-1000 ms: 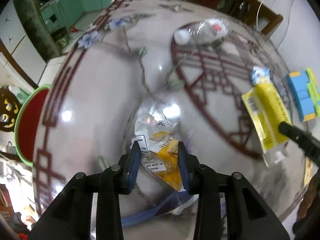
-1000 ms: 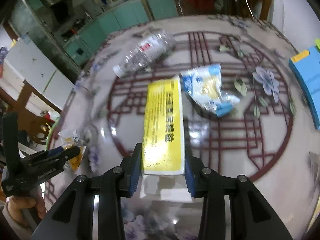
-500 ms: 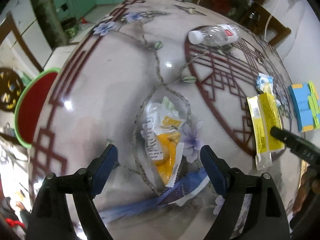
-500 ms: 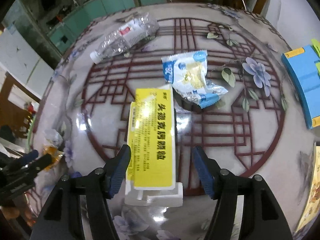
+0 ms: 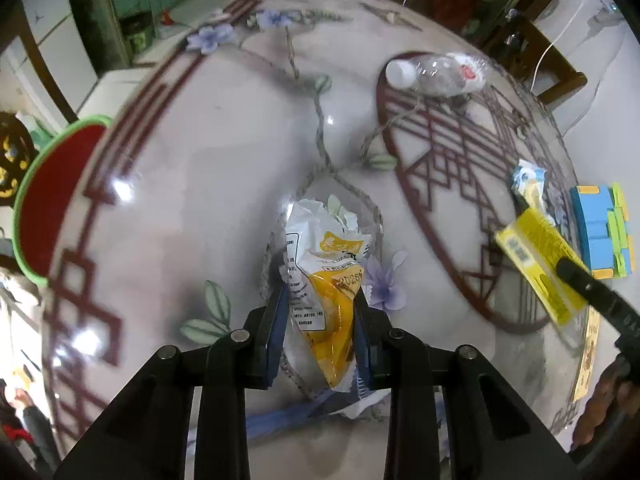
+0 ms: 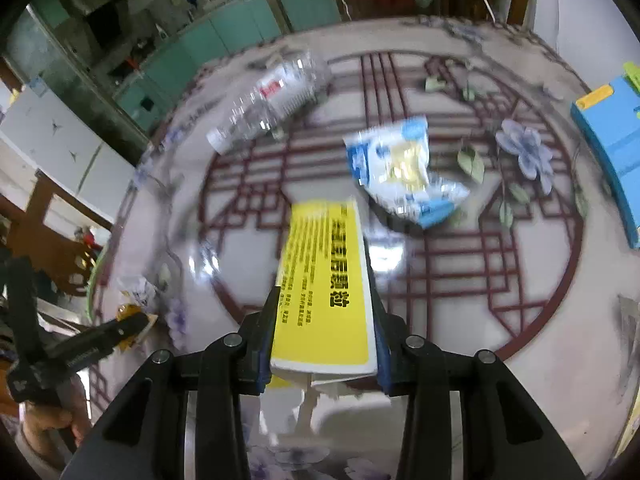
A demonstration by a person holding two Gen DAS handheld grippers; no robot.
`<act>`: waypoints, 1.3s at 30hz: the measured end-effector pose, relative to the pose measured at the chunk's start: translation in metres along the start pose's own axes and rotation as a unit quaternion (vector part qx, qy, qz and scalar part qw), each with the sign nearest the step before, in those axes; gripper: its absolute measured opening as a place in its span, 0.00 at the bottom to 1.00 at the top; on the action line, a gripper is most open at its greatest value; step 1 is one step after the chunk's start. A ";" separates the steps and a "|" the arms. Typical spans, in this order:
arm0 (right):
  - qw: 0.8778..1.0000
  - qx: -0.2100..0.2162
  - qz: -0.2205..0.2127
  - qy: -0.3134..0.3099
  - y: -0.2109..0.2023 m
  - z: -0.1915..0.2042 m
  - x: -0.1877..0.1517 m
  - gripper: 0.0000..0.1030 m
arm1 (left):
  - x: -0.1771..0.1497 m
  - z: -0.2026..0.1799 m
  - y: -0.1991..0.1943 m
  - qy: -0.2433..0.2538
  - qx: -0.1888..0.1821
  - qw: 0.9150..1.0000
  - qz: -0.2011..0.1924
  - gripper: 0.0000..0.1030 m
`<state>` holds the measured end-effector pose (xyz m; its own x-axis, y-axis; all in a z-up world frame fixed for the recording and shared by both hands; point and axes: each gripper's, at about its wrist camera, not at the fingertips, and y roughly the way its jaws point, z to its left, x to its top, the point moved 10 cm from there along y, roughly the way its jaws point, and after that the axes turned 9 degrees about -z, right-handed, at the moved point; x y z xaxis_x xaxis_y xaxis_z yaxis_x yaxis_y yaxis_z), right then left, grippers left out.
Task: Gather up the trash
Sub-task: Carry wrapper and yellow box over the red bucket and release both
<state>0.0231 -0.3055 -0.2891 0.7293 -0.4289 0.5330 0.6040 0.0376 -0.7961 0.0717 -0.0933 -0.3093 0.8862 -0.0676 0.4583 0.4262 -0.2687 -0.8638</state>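
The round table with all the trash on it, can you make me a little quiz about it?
1. True or false: the left gripper is shut on the white-and-orange plastic snack wrapper.
2. What does the right gripper hold: A) the crushed clear plastic bottle, B) the flat yellow cardboard box, C) the blue-and-white crinkled snack bag?
3. Fill in: just off the round patterned table, by its left edge, sits a red tub with a ____ rim.

Key: 1 true; 2 B; 3 green.
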 end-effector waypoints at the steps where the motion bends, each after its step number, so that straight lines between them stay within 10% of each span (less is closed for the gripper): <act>1: 1.000 0.003 -0.009 0.000 -0.006 0.003 0.005 0.36 | 0.002 -0.001 -0.005 0.005 0.002 1.000 -0.008 0.27; 23: 0.996 0.062 -0.048 -0.043 -0.031 0.083 0.035 0.25 | 0.036 0.042 -0.062 -0.004 0.024 0.996 -0.085 0.27; 39: 0.995 0.072 -0.034 -0.068 -0.004 0.178 0.028 0.25 | 0.059 0.141 -0.081 -0.036 0.032 0.994 -0.103 0.27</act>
<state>0.0980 -0.1567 -0.2203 0.7160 -0.3101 0.6255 0.6859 0.1455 -0.7130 0.1146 0.0596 -0.2421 0.7891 0.0516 0.6121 0.6079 -0.2083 -0.7662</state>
